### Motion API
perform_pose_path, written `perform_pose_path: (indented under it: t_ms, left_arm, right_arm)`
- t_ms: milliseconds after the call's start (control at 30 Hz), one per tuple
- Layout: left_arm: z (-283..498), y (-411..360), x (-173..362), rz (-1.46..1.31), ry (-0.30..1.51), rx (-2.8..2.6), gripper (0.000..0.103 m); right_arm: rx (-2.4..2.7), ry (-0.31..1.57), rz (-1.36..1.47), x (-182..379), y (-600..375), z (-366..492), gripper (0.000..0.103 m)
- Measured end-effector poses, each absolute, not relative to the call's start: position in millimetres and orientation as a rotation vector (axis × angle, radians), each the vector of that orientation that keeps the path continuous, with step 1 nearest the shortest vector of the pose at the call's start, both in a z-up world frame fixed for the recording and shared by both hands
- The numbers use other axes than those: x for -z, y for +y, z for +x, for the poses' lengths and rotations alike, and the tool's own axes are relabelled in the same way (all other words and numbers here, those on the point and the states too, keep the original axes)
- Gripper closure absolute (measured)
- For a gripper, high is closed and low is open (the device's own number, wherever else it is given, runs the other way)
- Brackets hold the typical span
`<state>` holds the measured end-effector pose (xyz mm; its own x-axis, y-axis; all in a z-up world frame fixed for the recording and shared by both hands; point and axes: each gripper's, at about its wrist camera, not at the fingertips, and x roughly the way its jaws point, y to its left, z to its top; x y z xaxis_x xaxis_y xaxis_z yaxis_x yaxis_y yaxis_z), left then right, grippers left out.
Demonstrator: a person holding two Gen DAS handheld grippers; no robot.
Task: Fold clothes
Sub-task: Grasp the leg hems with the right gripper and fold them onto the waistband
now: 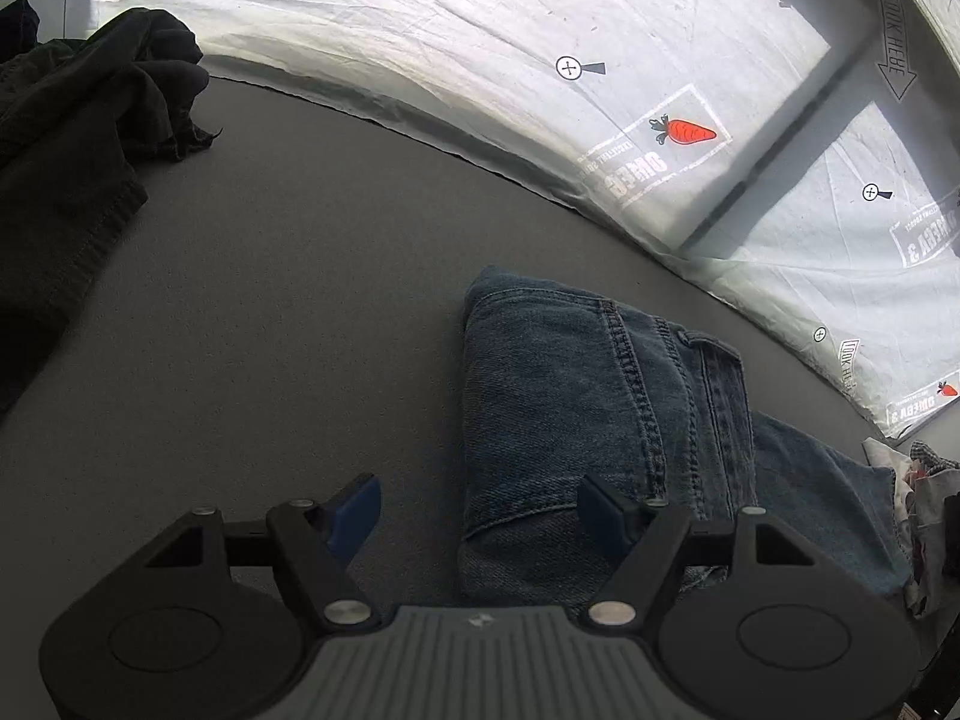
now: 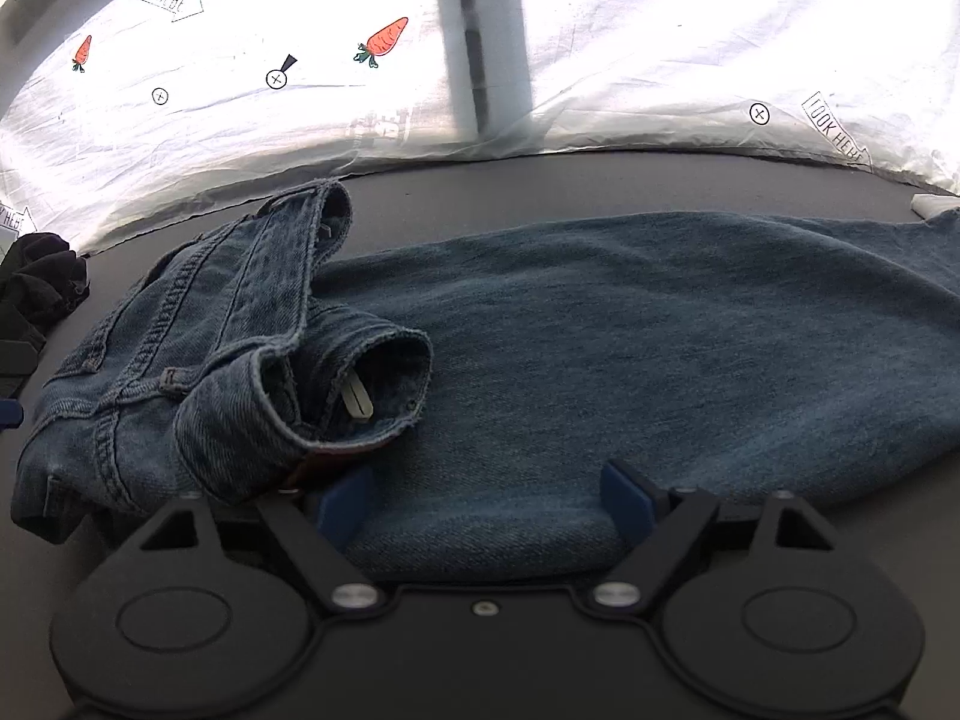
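Note:
A pair of blue jeans (image 2: 660, 360) lies on the grey table (image 2: 600, 180). Its leg is spread flat to the right, and its waistband end (image 2: 240, 348) is bunched up on the left. My right gripper (image 2: 486, 504) is low over the near edge of the leg. Its blue pads (image 2: 345, 507) stand apart with a rounded fold of denim between them. In the left wrist view the jeans (image 1: 570, 390) sit folded over. My left gripper (image 1: 480, 516) is open and straddles their left edge, one pad (image 1: 600, 516) over denim and the other over bare table.
A dark crumpled garment (image 1: 90, 120) lies at the table's far left and also shows as the dark garment (image 2: 36, 294) in the right wrist view. A white printed sheet (image 1: 540, 30) hangs behind the table. More cloth (image 1: 924, 480) is piled at the right edge.

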<state>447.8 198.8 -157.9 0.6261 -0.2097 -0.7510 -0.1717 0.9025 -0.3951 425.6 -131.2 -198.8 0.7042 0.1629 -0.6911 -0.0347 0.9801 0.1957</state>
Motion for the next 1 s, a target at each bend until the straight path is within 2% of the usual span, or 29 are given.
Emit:
perform_pose_path:
  t_ms: [33,133,333,433,500,733,767,800,833,1000]
  left_arm:
    - [446.1,199.7,163.3,-0.468,0.913,0.021,0.030]
    - [444.0,202.4,172.6,-0.483,0.927,0.024,0.025]
    - [447.3,211.2,184.9,-0.543,0.949,0.036,0.017]
    - [446.9,213.5,188.0,-0.563,0.950,0.044,0.015]
    - [446.9,214.1,189.2,-0.569,0.949,0.049,0.015]
    - [452.0,206.8,189.2,-0.548,0.955,0.060,0.007]
    - [452.1,206.5,189.6,-0.549,0.955,0.060,0.006]
    - [452.1,206.5,189.9,-0.551,0.956,0.061,0.006]
    - [452.0,206.2,190.3,-0.551,0.955,0.061,0.006]
    - [450.4,204.3,187.5,-0.560,0.968,0.019,0.006]
  right_arm:
    - [-0.121,0.787,0.238,196.0,-135.8,423.6,0.039]
    - [-0.179,0.799,0.539,195.0,-157.0,421.8,0.049]
    - [-0.285,0.818,1.144,231.2,-182.2,426.1,0.048]
    - [-0.294,0.797,1.339,246.6,-183.9,428.2,0.037]
    - [-0.297,0.782,1.418,251.2,-181.8,430.4,0.031]
    - [-0.306,0.934,1.097,228.1,-141.1,468.9,0.030]
    - [-0.300,0.947,1.064,226.9,-135.4,473.5,0.032]
    - [-0.268,0.971,1.039,226.5,-131.7,477.5,0.051]
    - [-0.262,0.973,1.042,226.0,-131.0,479.5,0.060]
    - [-0.286,0.922,1.060,216.8,-133.8,479.4,0.071]
